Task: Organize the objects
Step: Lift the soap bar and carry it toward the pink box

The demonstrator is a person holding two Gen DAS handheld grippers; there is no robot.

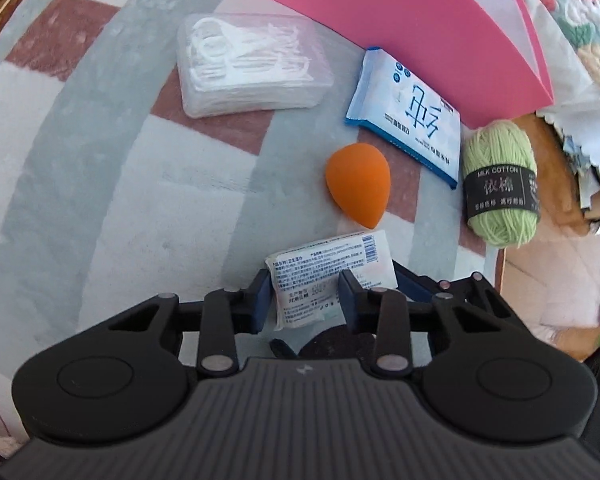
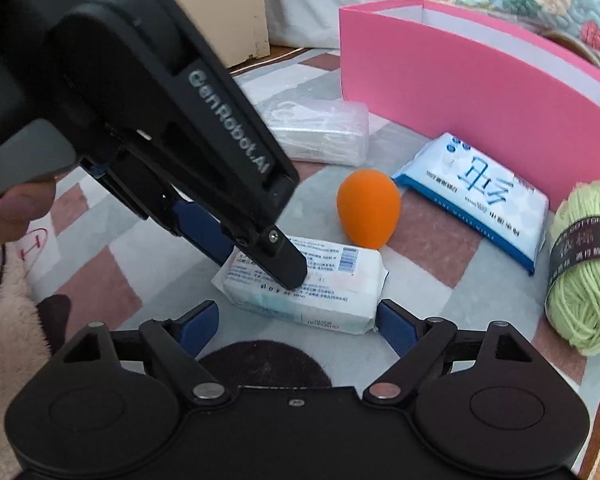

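Left wrist view: my left gripper [image 1: 306, 294] has its jaws closed on the small white tissue pack [image 1: 328, 264], which lies on the checked worktop [image 1: 100, 200]. Beyond it sit the orange sponge [image 1: 358, 184], blue wipes pack [image 1: 406, 116], green yarn [image 1: 500, 184], floss-pick box [image 1: 252, 64] and pink box [image 1: 400, 28].

Right wrist view: my right gripper [image 2: 296, 322] has its jaws wide apart, holding nothing, either side of the tissue pack's near end [image 2: 332, 296].
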